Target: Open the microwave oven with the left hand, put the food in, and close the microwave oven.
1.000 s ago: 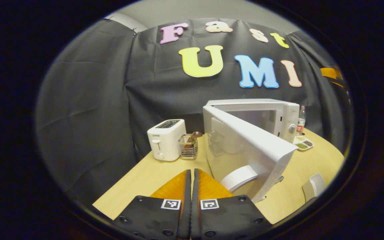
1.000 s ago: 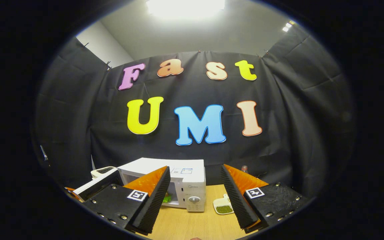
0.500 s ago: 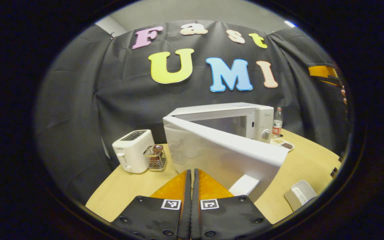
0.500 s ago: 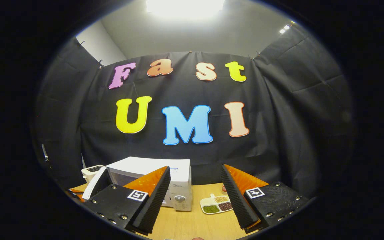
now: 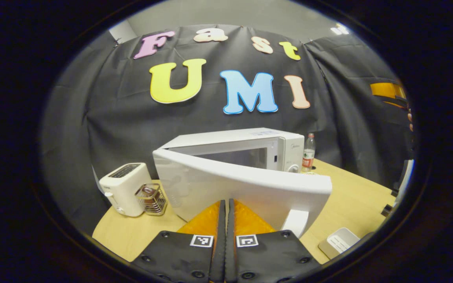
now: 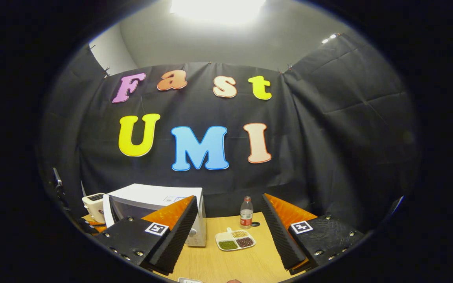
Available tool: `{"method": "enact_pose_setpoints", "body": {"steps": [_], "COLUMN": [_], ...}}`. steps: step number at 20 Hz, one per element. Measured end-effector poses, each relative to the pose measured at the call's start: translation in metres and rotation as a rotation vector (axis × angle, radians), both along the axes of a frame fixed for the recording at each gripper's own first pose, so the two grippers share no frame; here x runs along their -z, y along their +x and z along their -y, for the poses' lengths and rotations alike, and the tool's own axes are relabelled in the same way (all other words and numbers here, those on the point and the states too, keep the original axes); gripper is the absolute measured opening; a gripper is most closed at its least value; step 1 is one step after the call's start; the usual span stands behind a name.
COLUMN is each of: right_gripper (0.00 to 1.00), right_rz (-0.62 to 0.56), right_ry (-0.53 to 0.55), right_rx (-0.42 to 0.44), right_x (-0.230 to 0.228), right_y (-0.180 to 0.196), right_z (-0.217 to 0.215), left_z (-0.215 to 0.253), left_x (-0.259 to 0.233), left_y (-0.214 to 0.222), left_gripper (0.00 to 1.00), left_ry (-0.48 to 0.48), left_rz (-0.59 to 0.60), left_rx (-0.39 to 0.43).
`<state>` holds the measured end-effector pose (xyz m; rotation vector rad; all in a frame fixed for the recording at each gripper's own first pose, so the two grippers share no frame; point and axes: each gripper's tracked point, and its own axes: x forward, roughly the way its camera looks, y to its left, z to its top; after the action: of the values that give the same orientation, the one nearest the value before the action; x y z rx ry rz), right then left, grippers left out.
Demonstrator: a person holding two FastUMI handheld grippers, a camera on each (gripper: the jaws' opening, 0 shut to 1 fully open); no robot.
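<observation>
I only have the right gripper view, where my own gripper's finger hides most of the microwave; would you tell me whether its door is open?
Observer: Yes. In the left gripper view the microwave door stands ajar, swung out from the microwave.
Operator: Thank you. What is the left gripper doing?
Observer: The left gripper is shut with nothing between its fingers and points at the door's outer face. I cannot tell whether it touches.
Operator: Is anything beside the toaster?
Observer: A wire basket stands right next to the toaster.
</observation>
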<state>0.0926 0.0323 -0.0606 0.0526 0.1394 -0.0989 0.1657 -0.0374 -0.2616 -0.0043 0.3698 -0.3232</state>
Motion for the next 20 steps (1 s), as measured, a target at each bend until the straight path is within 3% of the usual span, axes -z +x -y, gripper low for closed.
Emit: {"method": "enact_pose_setpoints", "body": {"steps": [9, 20], "right_gripper": [0.97, 0.97], "right_rz": [-0.009, -0.020], "right_ry": [-0.030, -0.057], "right_rx": [0.120, 0.238], "right_x": [-0.007, -0.012], "right_y": [-0.027, -0.062], "right_z": [0.042, 0.087], "left_z": [0.055, 0.090], "left_x": [-0.003, 0.011], "left_y": [0.054, 0.110], "left_gripper": [0.07, 0.07], "left_ry": [-0.050, -0.013], "left_rz": [0.009, 0.005], "left_rx": [0.039, 0.030]}}
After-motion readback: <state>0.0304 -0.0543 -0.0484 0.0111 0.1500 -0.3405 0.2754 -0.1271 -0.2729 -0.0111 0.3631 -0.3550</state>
